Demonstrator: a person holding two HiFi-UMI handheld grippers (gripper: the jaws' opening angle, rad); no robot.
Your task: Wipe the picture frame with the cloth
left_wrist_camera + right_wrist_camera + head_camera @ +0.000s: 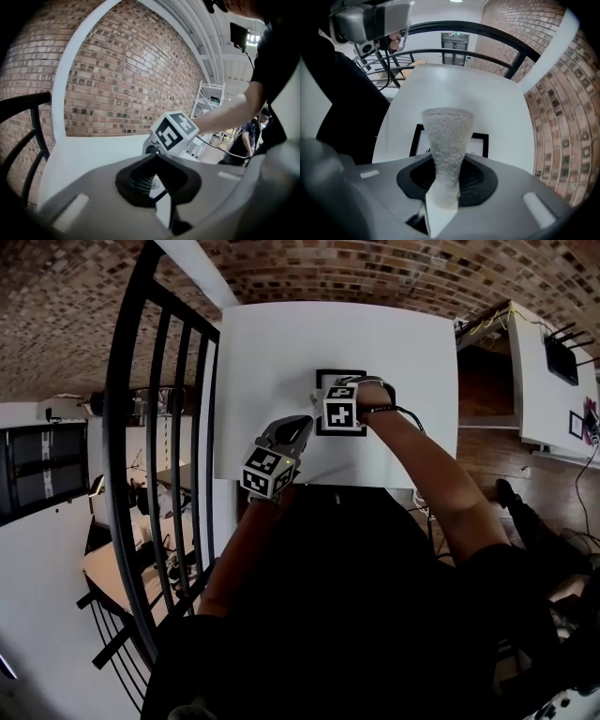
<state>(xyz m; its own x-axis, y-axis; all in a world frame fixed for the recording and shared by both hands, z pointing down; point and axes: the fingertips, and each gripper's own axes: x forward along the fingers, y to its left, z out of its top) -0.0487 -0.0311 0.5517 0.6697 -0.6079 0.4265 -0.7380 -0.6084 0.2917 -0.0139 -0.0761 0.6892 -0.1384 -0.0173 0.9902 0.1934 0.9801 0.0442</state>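
Right gripper [446, 180]: jaws clamped on the cloth [448, 133]. Pale, nubbly fabric, pinched to a narrow neck between the pads and fanning out wider beyond the tips.

Picture frame [480, 136]: black border, pale inside, lying flat on the white table [272, 352] near the middle of its near half. In the right gripper view the cloth overlaps the frame's centre; whether it touches the frame cannot be told. In the head view the right gripper sits directly above the frame and covers most of it.

Left gripper [155, 161]: jaw tips together, nothing between them. It sits over bare tabletop just left of the frame and nearer the table's front edge, apart from the frame.

Markings: each gripper's cube carries black-and-white square marker patterns, no letters. Some small dark marks on the frame's inside, too small to read.

Surroundings: black metal railing [159, 427] along the table's left side; brick wall [122, 84] beyond the far edge.
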